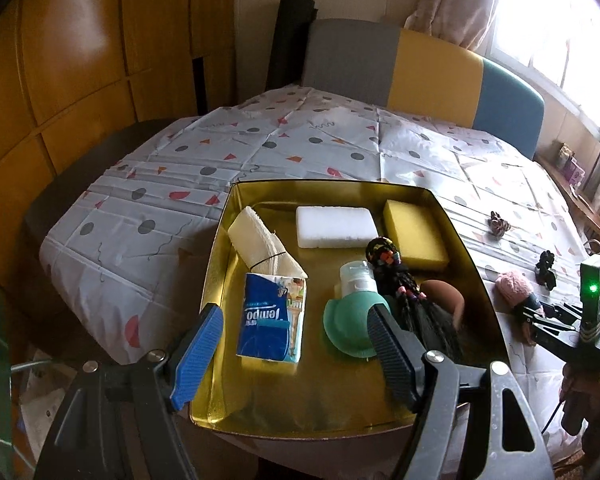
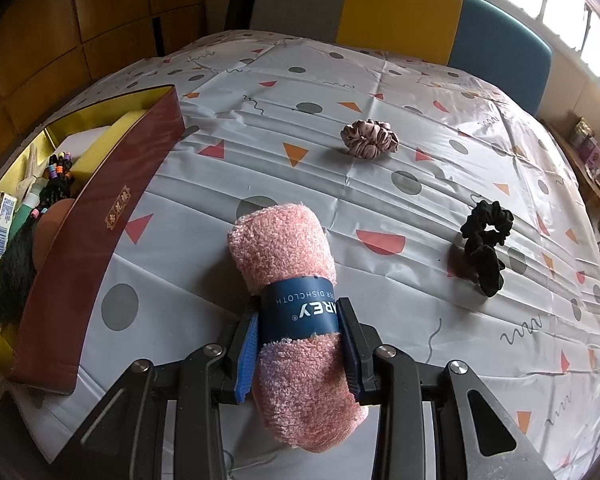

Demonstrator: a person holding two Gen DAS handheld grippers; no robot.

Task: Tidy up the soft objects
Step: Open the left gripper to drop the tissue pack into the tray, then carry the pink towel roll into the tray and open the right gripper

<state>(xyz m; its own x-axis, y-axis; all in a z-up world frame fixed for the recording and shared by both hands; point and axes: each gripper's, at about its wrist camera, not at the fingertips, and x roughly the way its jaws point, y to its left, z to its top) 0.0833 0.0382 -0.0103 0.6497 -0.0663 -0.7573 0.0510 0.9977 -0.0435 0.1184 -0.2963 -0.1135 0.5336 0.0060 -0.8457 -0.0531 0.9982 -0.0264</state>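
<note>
My left gripper [image 1: 296, 316] hovers open over a gold tray [image 1: 300, 408], and nothing is between its blue pads. Under it lie a blue tissue pack [image 1: 272, 316] and a teal squeeze bottle [image 1: 350, 320]. The tray also holds a folded cream cloth [image 1: 260, 246], a white sponge [image 1: 334, 226], a yellow sponge [image 1: 414, 236], a black braided hairpiece [image 1: 412, 296] and a brown puff [image 1: 444, 296]. My right gripper [image 2: 299, 312] is shut on a rolled pink dishcloth [image 2: 288, 264] at its blue paper band, beside the tray's red outer wall [image 2: 100, 232].
A pink scrunchie [image 2: 370, 138] and a black scrunchie [image 2: 486, 240] lie on the patterned tablecloth [image 2: 380, 80] to the right of the tray. A grey, yellow and blue chair back [image 1: 420, 68] stands beyond the table's far edge. Wooden panels [image 1: 80, 60] line the left.
</note>
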